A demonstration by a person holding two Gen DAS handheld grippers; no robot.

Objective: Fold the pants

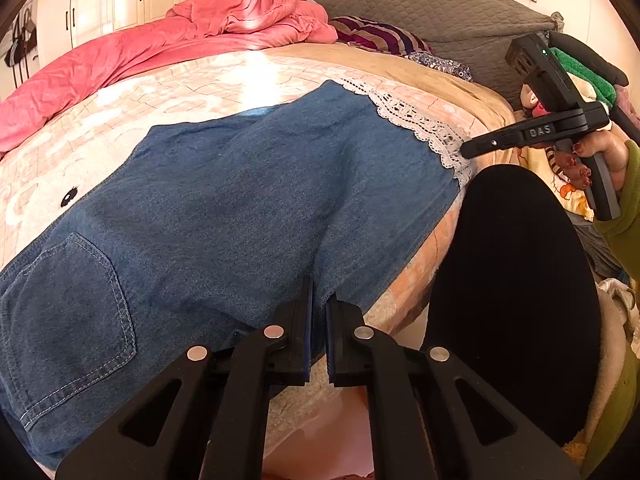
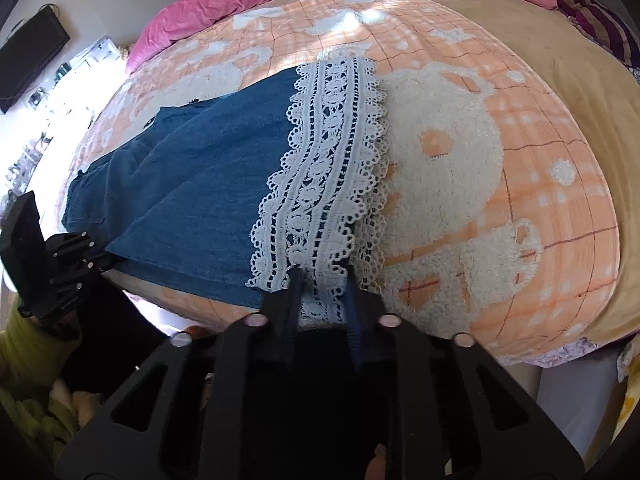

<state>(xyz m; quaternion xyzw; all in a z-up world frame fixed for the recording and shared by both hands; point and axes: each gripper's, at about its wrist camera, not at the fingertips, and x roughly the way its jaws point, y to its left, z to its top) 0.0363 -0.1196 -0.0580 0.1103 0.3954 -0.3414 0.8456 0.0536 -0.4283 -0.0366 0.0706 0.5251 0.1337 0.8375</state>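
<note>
Blue denim pants [image 1: 260,200] [image 2: 200,184] lie flat across the bed, back pocket [image 1: 72,312] at the left and a white lace hem [image 1: 420,128] [image 2: 328,168] at the right. My left gripper [image 1: 320,304] [image 2: 106,258] is shut on the pants' near edge, close to the bed's front edge. My right gripper [image 2: 325,280] [image 1: 464,151] is shut on the near corner of the lace hem, with lace showing between its fingers. A hand in a green sleeve [image 1: 624,200] holds the right gripper's handle.
The pants rest on a peach plaid fleece blanket [image 2: 560,184] with white bears. A crumpled pink duvet [image 1: 160,40], a striped pillow [image 1: 380,36] and a grey headboard cushion [image 1: 400,0] lie behind. The person's black-clad leg [image 1: 520,300] presses against the bed's front edge.
</note>
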